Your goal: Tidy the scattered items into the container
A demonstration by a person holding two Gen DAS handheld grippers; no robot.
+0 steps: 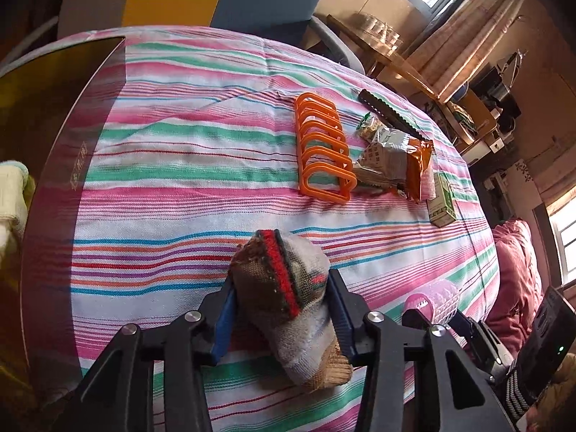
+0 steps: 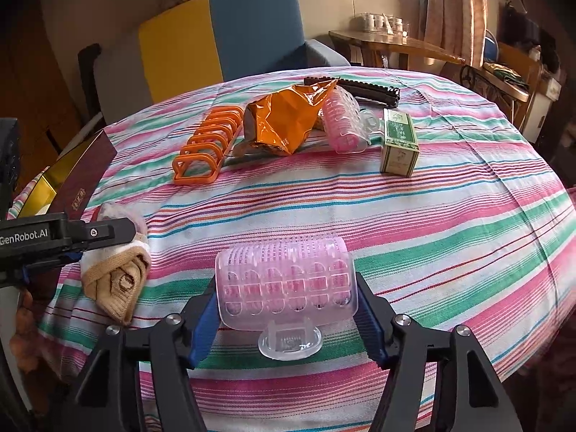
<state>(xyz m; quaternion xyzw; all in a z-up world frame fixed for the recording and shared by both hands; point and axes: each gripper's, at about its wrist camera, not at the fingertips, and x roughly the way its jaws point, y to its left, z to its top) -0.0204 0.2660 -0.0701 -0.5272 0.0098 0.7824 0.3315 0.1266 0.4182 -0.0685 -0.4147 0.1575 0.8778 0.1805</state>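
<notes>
My left gripper (image 1: pixel 282 282) is shut on a rolled grey and brown sock (image 1: pixel 288 309) with a red band, at the near edge of the striped table (image 1: pixel 187 194). From the right wrist view the sock (image 2: pixel 118 284) hangs below that gripper's fingers (image 2: pixel 108 232). My right gripper (image 2: pixel 286 289) is shut on a pink hair roller (image 2: pixel 284 280), one pad on each end; the roller (image 1: pixel 439 298) shows low right in the left wrist view. The container, a dark maroon box (image 1: pixel 61 151) with a gold inside, sits at the table's left edge (image 2: pixel 82 176).
Farther back lie an orange plastic rack (image 2: pixel 208 144), an orange snack bag (image 2: pixel 284 122), a second pink roller (image 2: pixel 342 122), a green carton (image 2: pixel 399 144) and a black comb (image 2: pixel 360 90). A blue and yellow chair (image 2: pixel 223 36) stands behind the table.
</notes>
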